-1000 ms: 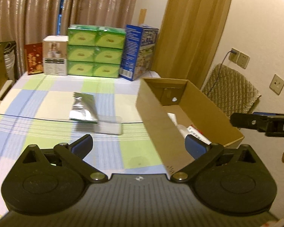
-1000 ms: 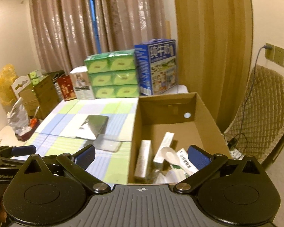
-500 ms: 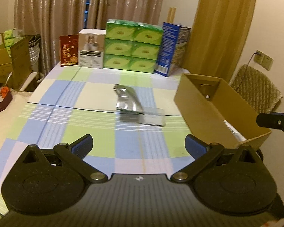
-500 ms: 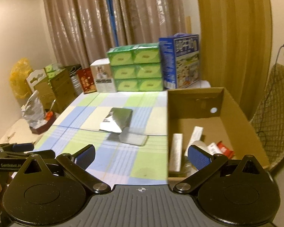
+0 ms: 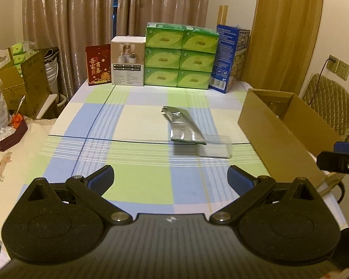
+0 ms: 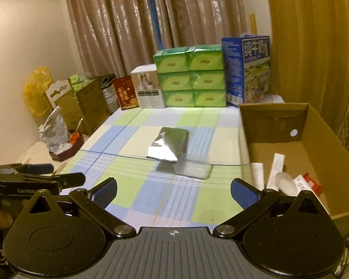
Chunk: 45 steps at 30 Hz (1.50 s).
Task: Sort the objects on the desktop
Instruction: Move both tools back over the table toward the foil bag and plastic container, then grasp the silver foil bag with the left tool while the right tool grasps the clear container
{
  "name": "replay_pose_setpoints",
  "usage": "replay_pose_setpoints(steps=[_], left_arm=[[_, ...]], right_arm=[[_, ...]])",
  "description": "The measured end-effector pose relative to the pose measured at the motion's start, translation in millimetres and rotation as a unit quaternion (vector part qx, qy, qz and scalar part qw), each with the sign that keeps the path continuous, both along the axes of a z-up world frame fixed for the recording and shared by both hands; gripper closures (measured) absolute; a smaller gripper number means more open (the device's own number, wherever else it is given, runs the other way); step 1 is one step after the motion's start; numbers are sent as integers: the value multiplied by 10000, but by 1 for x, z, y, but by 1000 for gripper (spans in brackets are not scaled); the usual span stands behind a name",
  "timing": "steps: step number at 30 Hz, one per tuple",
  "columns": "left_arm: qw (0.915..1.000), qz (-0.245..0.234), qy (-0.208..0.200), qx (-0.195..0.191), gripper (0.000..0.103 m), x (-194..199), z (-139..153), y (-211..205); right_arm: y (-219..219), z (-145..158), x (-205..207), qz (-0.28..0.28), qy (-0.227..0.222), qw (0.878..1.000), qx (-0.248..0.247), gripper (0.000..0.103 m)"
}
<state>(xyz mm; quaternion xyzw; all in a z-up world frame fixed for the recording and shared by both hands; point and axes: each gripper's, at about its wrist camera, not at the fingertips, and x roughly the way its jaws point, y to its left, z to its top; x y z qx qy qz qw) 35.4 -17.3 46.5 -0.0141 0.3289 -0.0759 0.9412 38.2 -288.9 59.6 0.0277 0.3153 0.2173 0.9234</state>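
Both the left gripper [image 5: 171, 179] and right gripper [image 6: 173, 191] hang spread and empty above the checked tablecloth [image 5: 137, 162]. Ahead, a silver pouch [image 6: 168, 145] lies lengthwise away, its near end overlapping a clear case [image 6: 193, 168]. Rightward, a cardboard box [image 6: 318, 130] holds small packets [image 6: 275, 171].

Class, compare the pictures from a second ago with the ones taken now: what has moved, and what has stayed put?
Both hand-held grippers swung left, away from the cardboard box towards the middle of the table. The left hand-held gripper and right hand-held gripper stayed open and empty; nothing was grasped or released. The silver pouch, the clear plastic case and the box's contents lie unchanged.
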Motion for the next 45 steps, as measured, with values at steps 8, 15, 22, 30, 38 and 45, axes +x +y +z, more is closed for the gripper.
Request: replay_pose_setpoints(steps=[8, 15, 22, 30, 38, 45], left_arm=[[9998, 40, 101, 152, 1, 39, -16, 13], [9998, 69, 170, 109, 1, 86, -39, 24], [9986, 110, 444, -260, 1, 129, -74, 30], [9988, 290, 304, -242, 1, 176, -83, 33], [9984, 267, 493, -84, 1, 205, -103, 28], [9982, 121, 586, 25, 1, 212, -111, 19]], right_arm=[[26, -33, 30, -2, 120, 9999, 39, 2], [45, -68, 72, 8, 312, 9995, -46, 2], [54, -107, 121, -146, 677, 9975, -104, 2], [64, -133, 174, -287, 820, 9958, -290, 2], [65, -159, 209, -437, 1137, 9918, -390, 2], [67, -172, 224, -570, 1193, 9901, -473, 2]])
